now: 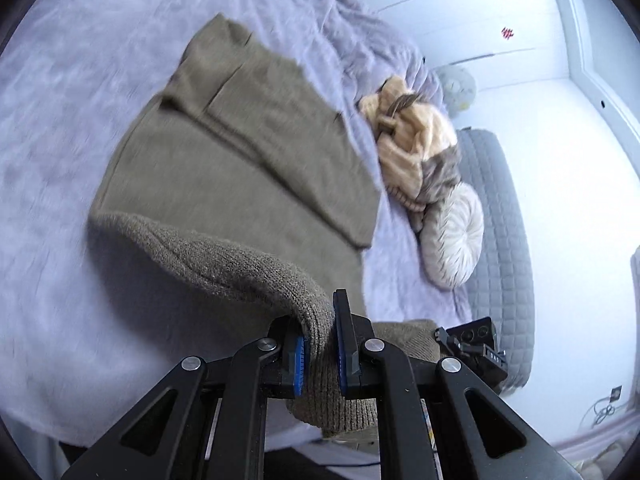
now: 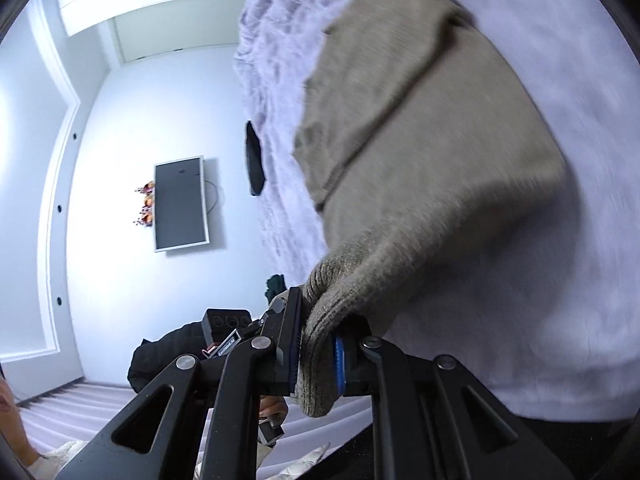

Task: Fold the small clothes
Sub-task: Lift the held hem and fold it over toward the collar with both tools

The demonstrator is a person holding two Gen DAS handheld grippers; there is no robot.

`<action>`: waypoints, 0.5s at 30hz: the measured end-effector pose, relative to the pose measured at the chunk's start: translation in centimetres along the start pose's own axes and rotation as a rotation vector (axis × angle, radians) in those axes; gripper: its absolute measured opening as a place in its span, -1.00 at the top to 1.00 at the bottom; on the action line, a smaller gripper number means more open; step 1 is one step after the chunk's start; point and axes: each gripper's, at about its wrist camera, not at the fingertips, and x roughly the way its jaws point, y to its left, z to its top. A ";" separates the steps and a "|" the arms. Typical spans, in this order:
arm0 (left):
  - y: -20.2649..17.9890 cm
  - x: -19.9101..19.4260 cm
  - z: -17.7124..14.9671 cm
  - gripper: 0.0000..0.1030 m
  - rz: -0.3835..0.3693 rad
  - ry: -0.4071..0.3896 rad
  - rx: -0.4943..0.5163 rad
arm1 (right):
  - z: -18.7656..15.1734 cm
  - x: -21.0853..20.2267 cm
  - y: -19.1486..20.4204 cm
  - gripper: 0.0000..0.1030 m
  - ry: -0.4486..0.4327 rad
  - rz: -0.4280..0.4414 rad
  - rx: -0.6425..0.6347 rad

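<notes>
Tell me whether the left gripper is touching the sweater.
Touching. The left wrist view shows the left gripper pinching the sweater hem between both blue pads.

Left tongs [image 1: 320, 354], right tongs [image 2: 318, 354] clamped, gripping fabric.

- A home bedroom.
- A bed [image 1: 60, 160] covered by a fluffy lilac blanket.
- A round pleated cushion [image 1: 454, 236] lies beside a grey quilted mattress [image 1: 504, 220].
- A television [image 2: 181, 203] hangs on a white wall.

bedspread [image 1: 60, 200] left of sweater [image 1: 224, 168]: open | right: clothes heap [image 1: 416, 148], cushion [image 1: 452, 236] (touching)
</notes>
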 end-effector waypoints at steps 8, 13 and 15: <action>-3.1 0.1 7.0 0.76 -0.008 -0.139 0.030 | 7.6 0.2 6.1 0.72 0.013 0.049 -0.114; -2.9 1.6 12.0 0.76 0.013 -0.166 0.039 | 13.1 1.3 7.9 0.72 -0.006 0.026 -0.132; -2.2 2.8 14.1 0.76 0.025 -0.161 0.037 | 15.1 1.8 7.8 0.72 -0.021 0.011 -0.126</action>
